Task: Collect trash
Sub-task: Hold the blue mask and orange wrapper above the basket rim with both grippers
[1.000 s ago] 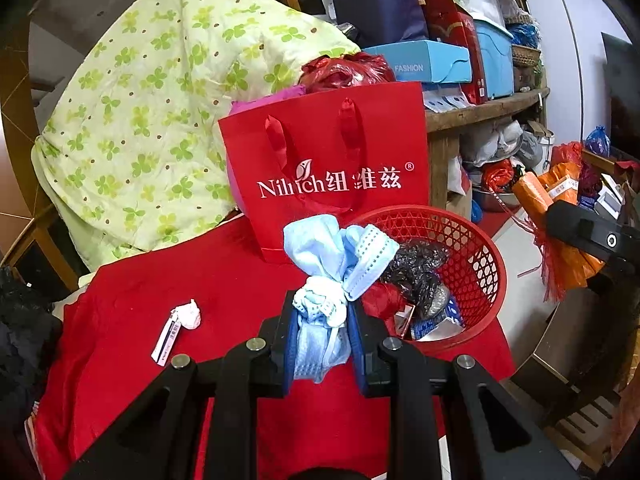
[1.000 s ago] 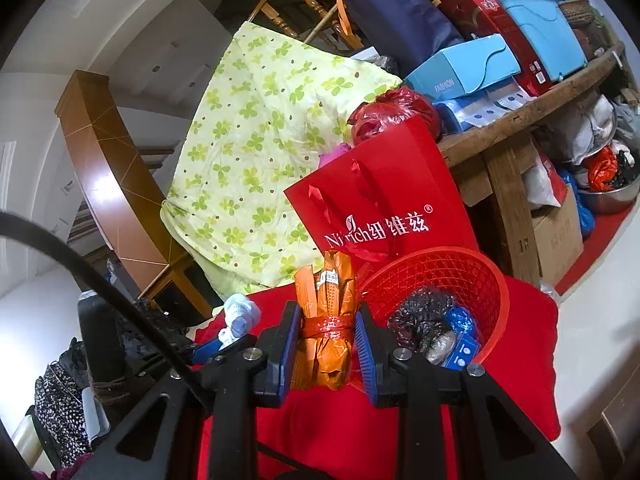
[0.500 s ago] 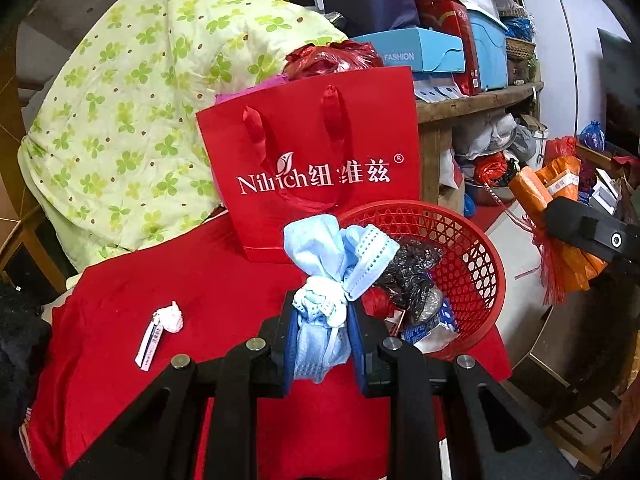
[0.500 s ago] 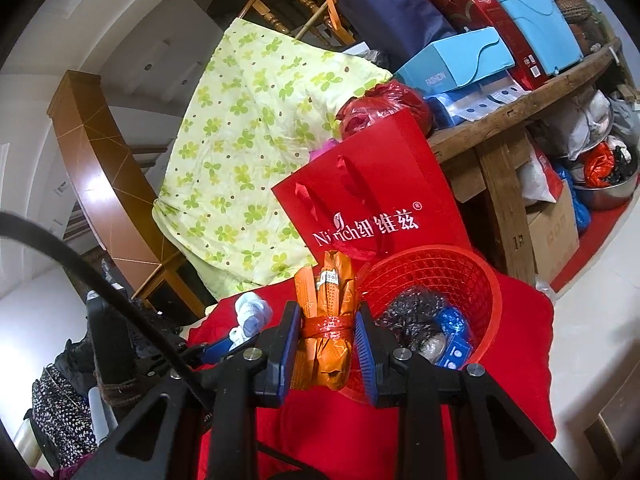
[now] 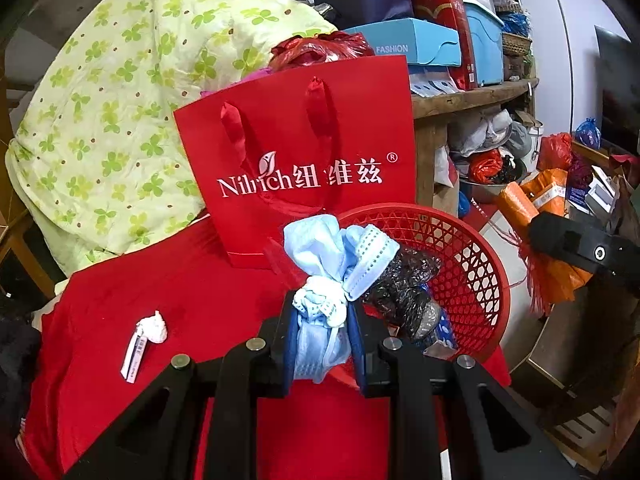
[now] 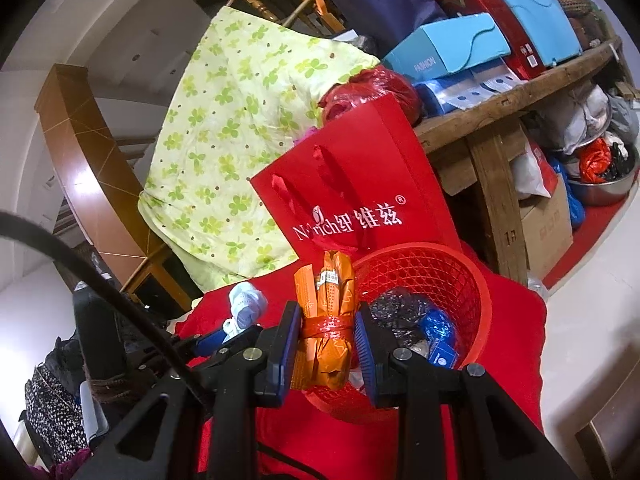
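Observation:
My left gripper (image 5: 323, 346) is shut on a bundle of light blue face masks (image 5: 334, 268), held near the left rim of the red mesh basket (image 5: 476, 276). My right gripper (image 6: 327, 350) is shut on an orange wrapper bundle (image 6: 326, 320) tied with red string, at the near left rim of the same basket (image 6: 452, 276). The basket sits on a red cloth (image 5: 200, 304) and holds dark crumpled plastic (image 5: 404, 280) and blue packets (image 6: 438, 330). The right gripper with its orange bundle (image 5: 552, 240) shows at the right of the left wrist view. A small white paper scrap (image 5: 146, 338) lies on the cloth at the left.
A red paper gift bag (image 5: 304, 160) stands right behind the basket. A green floral quilt (image 5: 108, 112) is piled at the back left. A wooden shelf (image 6: 516, 96) with boxes stands at the right, clutter and a cardboard box (image 6: 546, 232) under it.
Both grippers have come closer to the basket and a little lower, each still holding its bundle. The basket and red bag look larger in both views.

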`<state>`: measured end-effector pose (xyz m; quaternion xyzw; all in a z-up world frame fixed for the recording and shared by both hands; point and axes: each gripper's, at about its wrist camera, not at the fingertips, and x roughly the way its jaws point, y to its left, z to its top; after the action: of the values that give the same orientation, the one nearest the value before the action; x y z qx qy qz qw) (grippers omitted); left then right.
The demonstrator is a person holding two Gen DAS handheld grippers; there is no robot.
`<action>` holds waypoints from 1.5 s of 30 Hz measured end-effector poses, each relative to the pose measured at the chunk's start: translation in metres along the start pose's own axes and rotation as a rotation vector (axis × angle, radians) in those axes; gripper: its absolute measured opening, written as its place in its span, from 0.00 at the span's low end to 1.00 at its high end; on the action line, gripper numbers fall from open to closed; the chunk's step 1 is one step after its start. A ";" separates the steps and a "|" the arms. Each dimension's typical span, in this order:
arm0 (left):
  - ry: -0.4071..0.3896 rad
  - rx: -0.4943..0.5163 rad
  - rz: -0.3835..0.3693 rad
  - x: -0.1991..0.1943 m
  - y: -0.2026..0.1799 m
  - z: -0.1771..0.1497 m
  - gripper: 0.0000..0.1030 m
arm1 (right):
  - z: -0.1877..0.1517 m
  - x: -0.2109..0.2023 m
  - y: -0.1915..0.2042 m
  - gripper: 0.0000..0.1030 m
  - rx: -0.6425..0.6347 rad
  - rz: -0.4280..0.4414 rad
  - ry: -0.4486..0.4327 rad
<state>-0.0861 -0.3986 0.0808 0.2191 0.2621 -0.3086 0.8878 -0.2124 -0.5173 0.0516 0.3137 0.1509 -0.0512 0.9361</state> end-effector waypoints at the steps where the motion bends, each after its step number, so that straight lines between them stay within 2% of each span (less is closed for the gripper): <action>1: 0.002 -0.001 -0.002 0.003 -0.001 0.000 0.24 | 0.000 0.001 -0.002 0.28 0.003 -0.002 0.003; 11: 0.029 -0.025 -0.024 0.019 -0.003 -0.001 0.24 | -0.002 0.009 -0.010 0.28 0.017 -0.017 0.031; 45: 0.067 -0.048 -0.032 0.031 -0.004 -0.008 0.24 | -0.011 0.024 -0.012 0.28 0.023 -0.003 0.085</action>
<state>-0.0708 -0.4105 0.0548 0.2037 0.3026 -0.3087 0.8784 -0.1949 -0.5202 0.0292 0.3262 0.1903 -0.0409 0.9251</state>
